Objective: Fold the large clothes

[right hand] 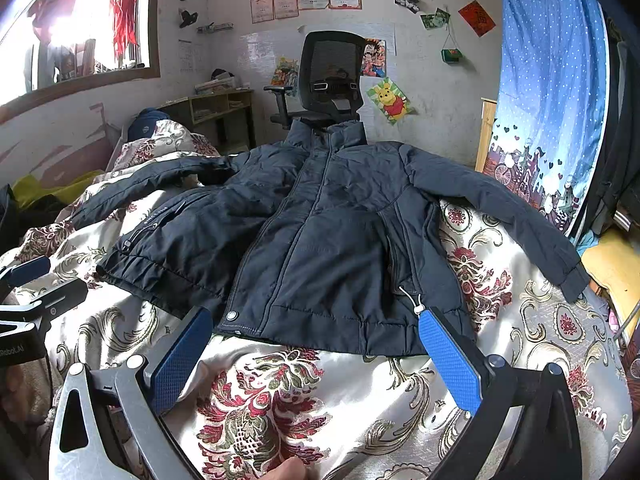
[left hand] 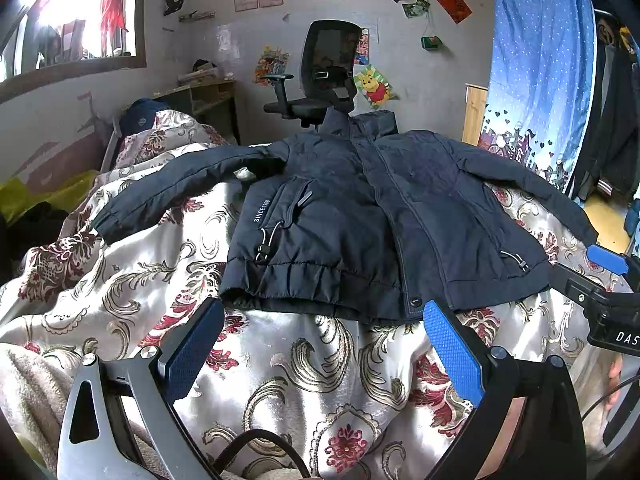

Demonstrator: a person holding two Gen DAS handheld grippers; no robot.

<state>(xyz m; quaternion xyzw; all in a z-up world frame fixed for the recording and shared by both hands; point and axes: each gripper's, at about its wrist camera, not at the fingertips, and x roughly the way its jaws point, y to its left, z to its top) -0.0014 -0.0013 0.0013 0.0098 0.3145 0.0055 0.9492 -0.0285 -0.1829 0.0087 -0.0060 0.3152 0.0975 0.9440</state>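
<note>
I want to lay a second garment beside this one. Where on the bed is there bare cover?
Free: the floral satin bedspread between the dark navy padded jacket's hem and both open grippers, and under its left sleeve. Crowded: the rumpled head end by the black mesh office chair.

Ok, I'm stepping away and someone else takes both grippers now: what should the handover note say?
Left gripper: open, empty, just short of the jacket's hem.
Right gripper: open, empty, at the hem as well.
Jacket: front up on the patterned bedspread, zipped, collar toward the office chair, both sleeves spread out sideways.
Done: jacket laid out flat.
Left: every fold; probably sleeves in first, then the body.
</note>
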